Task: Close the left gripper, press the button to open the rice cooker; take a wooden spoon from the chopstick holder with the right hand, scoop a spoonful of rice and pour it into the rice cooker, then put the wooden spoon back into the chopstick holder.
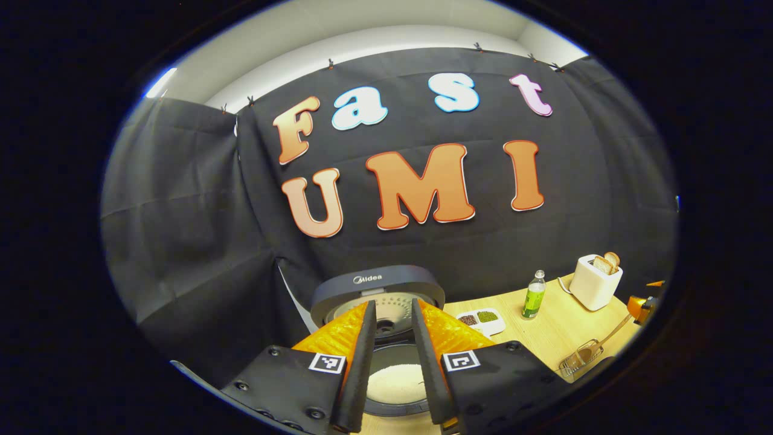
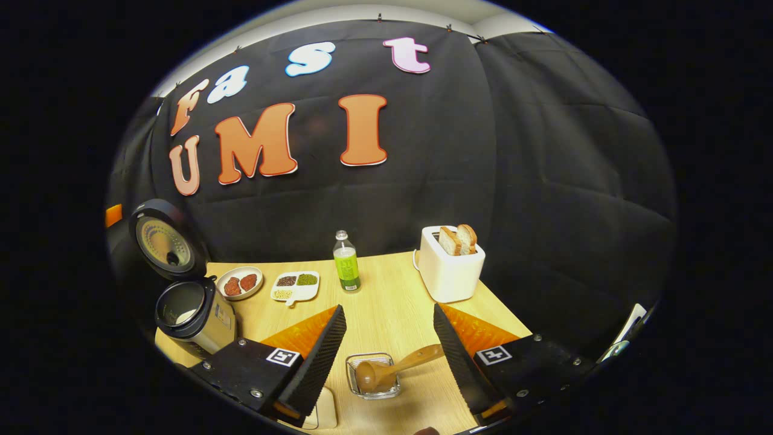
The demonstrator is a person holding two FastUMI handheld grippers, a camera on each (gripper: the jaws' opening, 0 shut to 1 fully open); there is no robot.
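Right gripper view | fingers (image 2: pixel 389 347) apart | round-bowled wooden spoon (image 2: pixel 392 367) | square clear holder (image 2: pixel 352 382)

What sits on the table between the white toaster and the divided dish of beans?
In the right gripper view, a green drink bottle stands between the toaster and the divided dish.

The raised dark grey lid of the round rice cooker (image 1: pixel 377 289) carries the brand name "Midea" in pale letters.
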